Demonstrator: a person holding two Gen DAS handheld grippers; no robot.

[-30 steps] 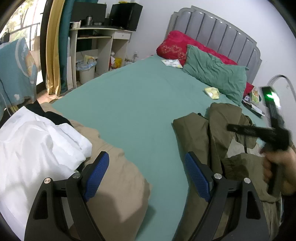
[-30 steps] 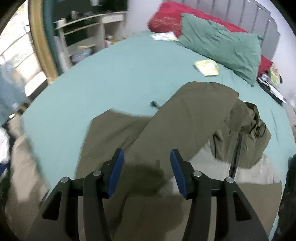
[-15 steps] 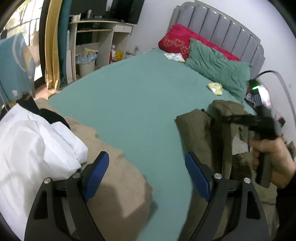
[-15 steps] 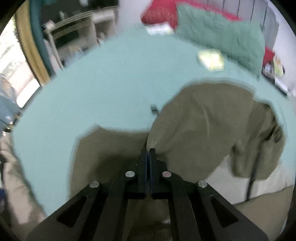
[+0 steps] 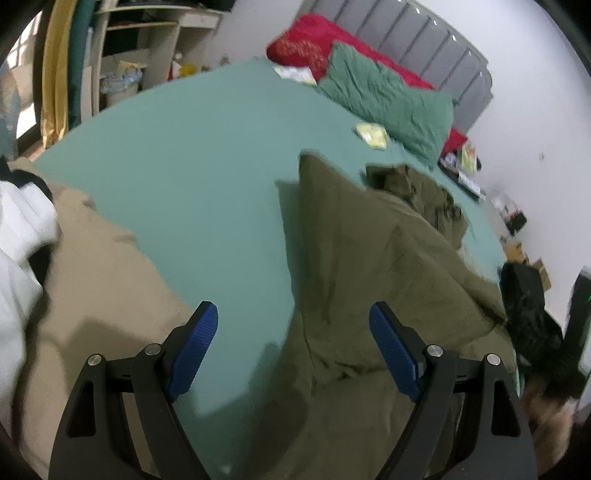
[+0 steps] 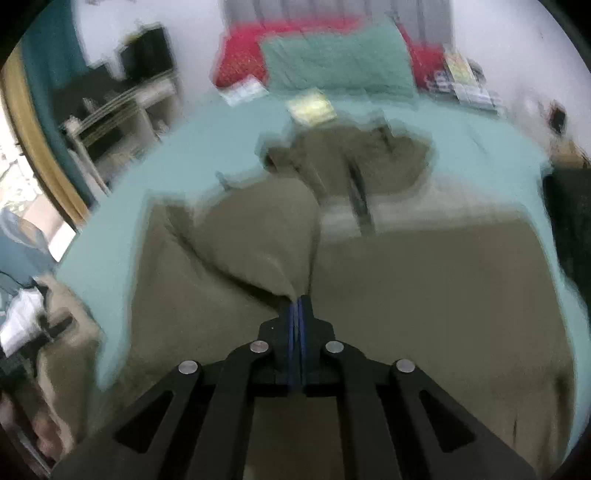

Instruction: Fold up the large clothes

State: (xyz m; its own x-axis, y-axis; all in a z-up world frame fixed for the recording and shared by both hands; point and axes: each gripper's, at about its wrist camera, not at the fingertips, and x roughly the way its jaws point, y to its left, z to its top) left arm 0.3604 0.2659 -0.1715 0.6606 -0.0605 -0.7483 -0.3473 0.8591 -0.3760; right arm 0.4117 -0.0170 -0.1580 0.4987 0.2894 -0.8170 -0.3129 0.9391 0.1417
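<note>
An olive-green jacket (image 5: pixel 373 266) lies spread and rumpled on the teal bed sheet (image 5: pixel 192 162). My left gripper (image 5: pixel 291 347) is open and empty, its blue pads over the jacket's near left edge and bare sheet. My right gripper (image 6: pixel 297 301) is shut on a pinched fold of the olive jacket (image 6: pixel 258 254), lifting a ridge of cloth. The jacket's hood (image 6: pixel 369 162) lies bunched at the far end. The right wrist view is motion-blurred.
A tan garment (image 5: pixel 96 280) and white clothes (image 5: pixel 18 236) are piled at the left bed edge. Green pillow (image 5: pixel 388 99) and red pillow (image 5: pixel 314 40) lie by the grey headboard. A yellow packet (image 5: pixel 371 134) lies on the sheet. A desk (image 5: pixel 147 33) stands far left.
My right gripper shut on the jacket and has pulled the cloth toward the near edge, spreading it. My left gripper swung right, over the jacket's edge, still open.
</note>
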